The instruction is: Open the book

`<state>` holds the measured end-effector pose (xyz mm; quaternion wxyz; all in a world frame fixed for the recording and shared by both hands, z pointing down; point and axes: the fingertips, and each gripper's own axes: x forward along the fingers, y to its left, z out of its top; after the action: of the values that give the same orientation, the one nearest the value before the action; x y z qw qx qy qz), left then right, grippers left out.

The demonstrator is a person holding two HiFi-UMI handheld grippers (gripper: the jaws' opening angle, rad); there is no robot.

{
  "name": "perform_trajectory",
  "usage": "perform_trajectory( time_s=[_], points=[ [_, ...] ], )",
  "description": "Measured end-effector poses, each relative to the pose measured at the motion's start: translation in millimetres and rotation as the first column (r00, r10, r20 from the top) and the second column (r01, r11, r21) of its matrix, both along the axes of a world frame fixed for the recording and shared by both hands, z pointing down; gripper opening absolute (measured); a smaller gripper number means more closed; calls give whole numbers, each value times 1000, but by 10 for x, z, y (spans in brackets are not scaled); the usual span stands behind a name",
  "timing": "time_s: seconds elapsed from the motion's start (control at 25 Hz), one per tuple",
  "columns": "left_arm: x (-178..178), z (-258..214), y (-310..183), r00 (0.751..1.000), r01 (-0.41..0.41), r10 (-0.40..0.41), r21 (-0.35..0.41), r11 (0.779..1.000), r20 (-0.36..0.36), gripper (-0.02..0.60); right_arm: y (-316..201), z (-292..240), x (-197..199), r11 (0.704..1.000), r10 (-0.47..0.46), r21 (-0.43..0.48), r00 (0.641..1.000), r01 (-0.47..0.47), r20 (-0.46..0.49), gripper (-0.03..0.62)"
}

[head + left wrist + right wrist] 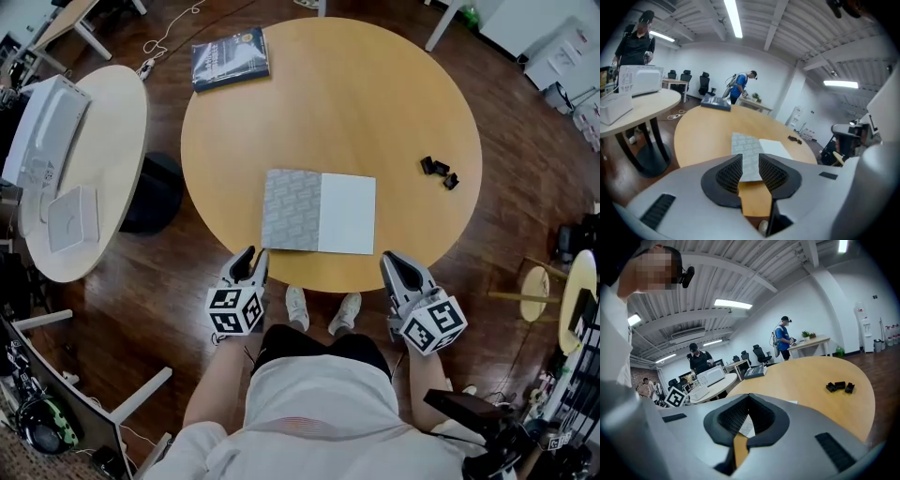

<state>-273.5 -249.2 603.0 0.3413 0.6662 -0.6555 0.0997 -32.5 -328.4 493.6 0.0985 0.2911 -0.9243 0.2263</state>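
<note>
A thin book (319, 212) lies flat near the front edge of the round wooden table (375, 103); its left part is grey and patterned, its right part plain white. My left gripper (253, 263) hovers at the table's edge just before the book's near left corner, jaws open and empty. In the left gripper view the book (749, 146) shows beyond the gap of the left gripper (750, 158). My right gripper (397, 265) sits off the book's near right corner, fingertips together, holding nothing. The right gripper (749, 396) looks shut in its own view.
A dark blue book (230, 58) lies at the table's far left edge. Small black parts (439, 172) sit at the right. A second round table (103, 169) with a white appliance (42, 131) stands to the left. People stand far back (739, 86).
</note>
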Motion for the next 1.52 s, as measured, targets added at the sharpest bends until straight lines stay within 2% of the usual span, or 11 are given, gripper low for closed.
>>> perform_trajectory(
  time_s=[0.08,0.16,0.24,0.36,0.56,0.76,0.96,1.52],
  points=[
    [136,-426,-89,998,-56,55,93,994,13,118,-69,-149,18,999,3,32,1000,-3,9,-3],
    [265,-866,-182,995,-93,87,186,978,40,105,-126,-318,52,998,3,68,1000,-4,15,-3],
    [373,-1293,-279,994,-104,88,276,956,67,25,-182,-493,95,995,1,103,1000,-3,23,-3],
    [575,-1829,-401,991,-127,101,376,918,87,9,-256,-763,162,989,-1,147,999,-7,51,-3],
    [830,-2394,-444,987,-158,121,458,875,109,9,-281,-1254,235,962,-18,272,996,-5,82,-3],
    [921,-2668,-432,985,-167,114,514,841,134,9,-273,-1575,309,937,-34,349,994,-4,102,-3],
    [952,-2629,-430,986,-158,114,510,845,118,9,-234,-1680,361,924,-36,381,995,-2,94,-3],
    [1046,-2609,-442,985,-170,128,504,847,118,9,-219,-1636,458,926,-28,377,996,-5,81,-3]
  ],
)
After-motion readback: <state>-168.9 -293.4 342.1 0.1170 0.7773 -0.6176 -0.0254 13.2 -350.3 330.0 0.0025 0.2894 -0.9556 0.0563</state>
